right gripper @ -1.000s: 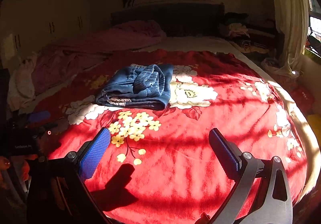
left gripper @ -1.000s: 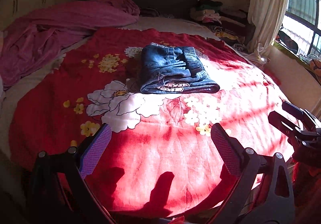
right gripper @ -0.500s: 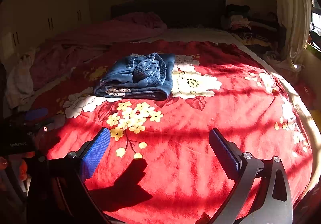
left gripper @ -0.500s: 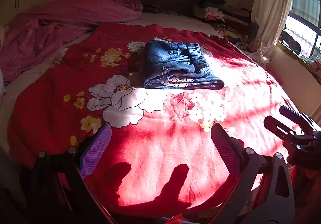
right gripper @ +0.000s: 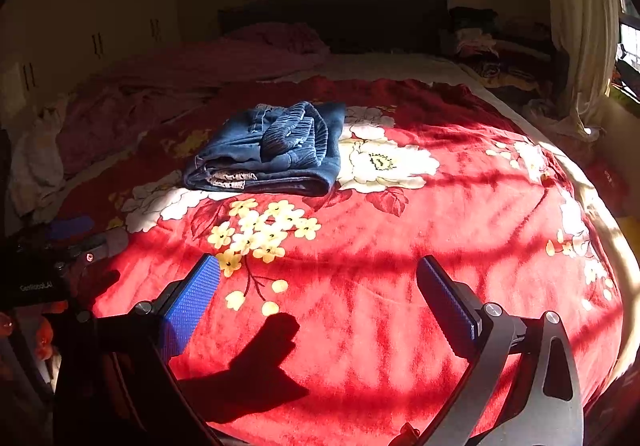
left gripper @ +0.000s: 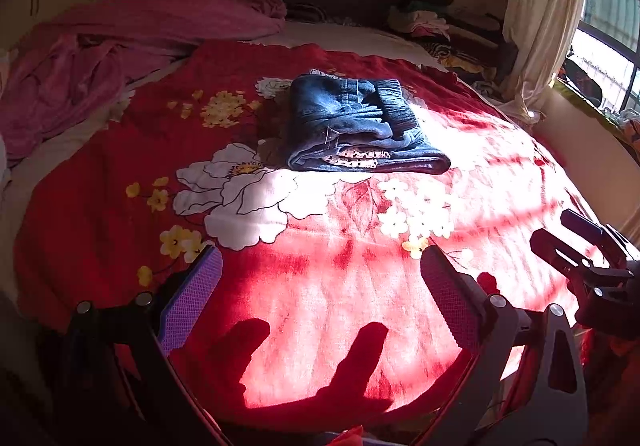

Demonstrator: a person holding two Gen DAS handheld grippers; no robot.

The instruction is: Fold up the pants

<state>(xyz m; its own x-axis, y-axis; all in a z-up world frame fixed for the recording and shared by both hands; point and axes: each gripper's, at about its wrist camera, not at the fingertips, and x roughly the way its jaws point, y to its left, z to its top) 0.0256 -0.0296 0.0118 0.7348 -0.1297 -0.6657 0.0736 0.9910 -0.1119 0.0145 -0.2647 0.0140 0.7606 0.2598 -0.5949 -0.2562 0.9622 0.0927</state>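
The pants (left gripper: 352, 126) are blue denim, matt and faded, with a ribbed elastic waistband. The blanket (left gripper: 340, 286) beneath is plush, fuzzy red cloth printed with flowers. The far-left bedding (left gripper: 120, 46) is soft pink cloth, creased. The left tool (left gripper: 320, 298) has textured purple pads (left gripper: 192, 302) on matt black plastic arms with shiny metal bolts; the right tool (right gripper: 320, 302) has blue ones (right gripper: 188, 302).

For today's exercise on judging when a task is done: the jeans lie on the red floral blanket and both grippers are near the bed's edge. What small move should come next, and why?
Probably none beyond easing both grippers back. The jeans already lie in a compact folded stack on the blanket, and the left gripper and right gripper are open, empty and well short of them.
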